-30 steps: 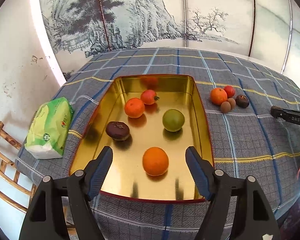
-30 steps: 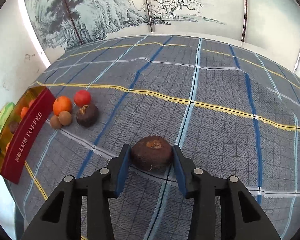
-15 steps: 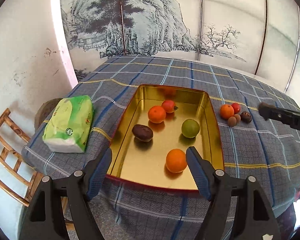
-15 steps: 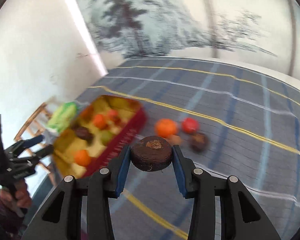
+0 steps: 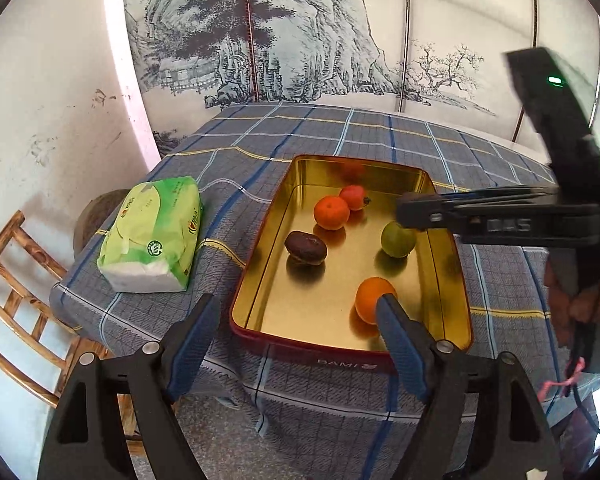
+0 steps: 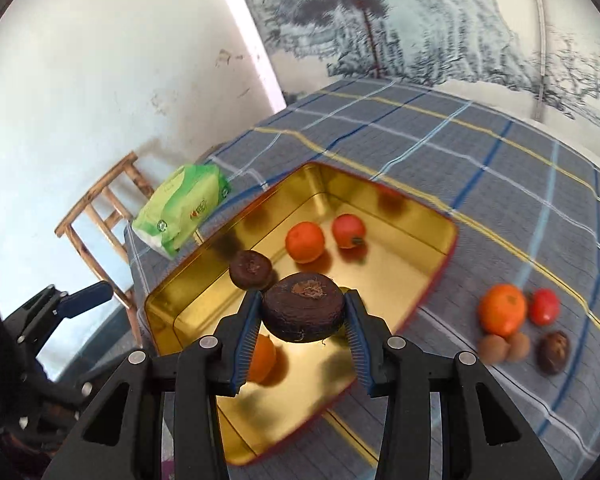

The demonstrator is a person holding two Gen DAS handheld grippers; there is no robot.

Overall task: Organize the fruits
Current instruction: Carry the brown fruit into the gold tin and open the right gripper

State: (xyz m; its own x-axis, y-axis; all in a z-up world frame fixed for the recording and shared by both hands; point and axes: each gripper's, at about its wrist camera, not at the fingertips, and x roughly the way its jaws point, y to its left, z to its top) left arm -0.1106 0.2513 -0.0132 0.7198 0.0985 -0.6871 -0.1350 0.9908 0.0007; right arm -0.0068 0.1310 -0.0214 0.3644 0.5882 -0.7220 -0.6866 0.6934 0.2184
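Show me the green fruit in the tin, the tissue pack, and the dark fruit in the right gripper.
green fruit point(image 5: 398, 240), left wrist view, its front face
tissue pack point(image 5: 152, 232), left wrist view, top of wrapper
dark fruit point(image 6: 303, 307), right wrist view, its side

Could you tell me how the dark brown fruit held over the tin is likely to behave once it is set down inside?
The dark brown fruit looks squat and flattened, so it would probably settle, not roll far. The gold tin has a smooth, shiny floor, so it might slide a little. The right gripper leaves no visible dent in it, so it seems fairly firm.
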